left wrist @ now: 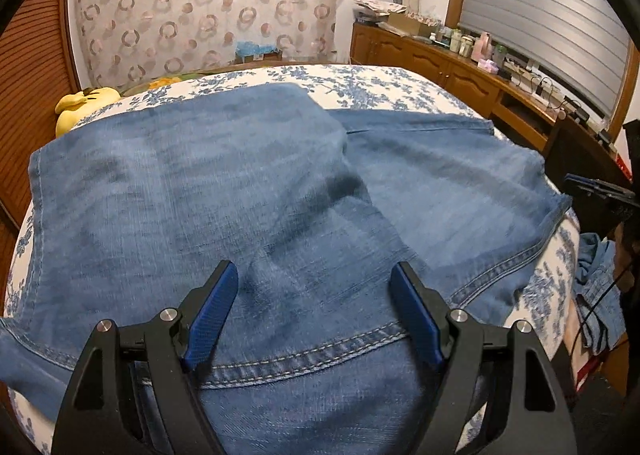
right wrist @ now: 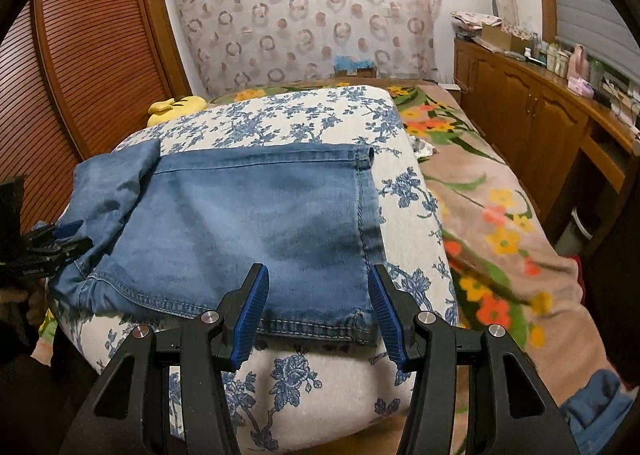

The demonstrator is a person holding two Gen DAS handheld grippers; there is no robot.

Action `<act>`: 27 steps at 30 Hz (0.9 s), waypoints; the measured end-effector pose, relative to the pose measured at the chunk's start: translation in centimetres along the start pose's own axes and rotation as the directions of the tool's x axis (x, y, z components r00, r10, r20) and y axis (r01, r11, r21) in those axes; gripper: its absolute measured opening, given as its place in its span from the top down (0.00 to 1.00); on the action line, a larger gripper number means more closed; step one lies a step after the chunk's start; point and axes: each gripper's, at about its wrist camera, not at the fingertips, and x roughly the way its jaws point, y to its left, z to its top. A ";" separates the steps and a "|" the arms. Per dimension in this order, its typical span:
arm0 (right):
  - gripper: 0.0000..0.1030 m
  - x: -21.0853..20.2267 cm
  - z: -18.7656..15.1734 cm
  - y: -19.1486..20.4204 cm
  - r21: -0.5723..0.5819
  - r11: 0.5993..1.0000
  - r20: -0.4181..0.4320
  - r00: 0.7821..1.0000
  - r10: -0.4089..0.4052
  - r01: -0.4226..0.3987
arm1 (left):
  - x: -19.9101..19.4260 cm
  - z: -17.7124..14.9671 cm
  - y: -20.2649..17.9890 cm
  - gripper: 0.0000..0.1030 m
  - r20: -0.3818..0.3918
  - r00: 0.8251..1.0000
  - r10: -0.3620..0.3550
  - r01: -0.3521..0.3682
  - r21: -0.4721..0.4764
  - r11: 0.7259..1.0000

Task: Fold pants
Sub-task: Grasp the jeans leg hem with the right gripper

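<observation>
Nearest in the left wrist view, the left gripper [left wrist: 314, 287] stands with its jaws wide apart, nothing clamped between them; its blue pads [left wrist: 212, 315] hang just above the denim, whether touching cannot be told. Directly beneath them runs a double-stitched seam [left wrist: 304, 355] of the pants [left wrist: 224, 183], which lie spread on a cushion covered in blue-and-white floral cloth [left wrist: 360, 91]. One denim layer is folded over another, its edge running diagonally across the middle of the view. Nearest in the right wrist view, the right gripper [right wrist: 318, 291] holds its jaws parted about halfway, gripping nothing; the near right corner of the pants [right wrist: 248, 215] lies between and below its fingers, with a hem running along the cushion's near edge. The left gripper [right wrist: 60, 243] shows at that view's left margin, beside the bunched denim. The right gripper [left wrist: 600, 191] appears at the right margin of the left view, off the edge of the cloth. To the right of the cushion lies a flowered blanket [right wrist: 496, 215]. Beyond it, a yellow soft toy [right wrist: 176, 107] rests at the far left, against a louvred wooden door [right wrist: 92, 55]. A wooden cabinet [right wrist: 532, 111] carrying bottles lines the right wall. Farthest back hangs a curtain with ring patterns [right wrist: 304, 15].
</observation>
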 end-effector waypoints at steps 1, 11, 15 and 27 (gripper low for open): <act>0.48 0.1 -0.1 -0.2 0.004 1.000 -0.004 1.000 0.000 0.000 | 0.1 -0.2 -0.1 0.23 0.005 1.000 0.010 -0.010 0.009 1.000; 0.48 0.9 -0.6 -0.2 0.033 0.999 -0.027 1.000 -0.005 0.006 | 0.0 -0.4 -0.4 0.19 0.028 0.999 0.031 -0.031 0.019 0.999; 0.48 1.0 -0.8 0.2 0.026 1.000 -0.031 0.999 -0.015 0.016 | 0.0 -0.4 -0.4 0.19 0.027 0.999 0.030 -0.031 0.018 0.999; 0.48 1.2 -1.8 -0.2 0.000 0.994 -0.061 0.992 -0.111 0.111 | 0.0 -0.4 -0.2 0.19 0.027 0.999 0.020 -0.020 0.010 1.000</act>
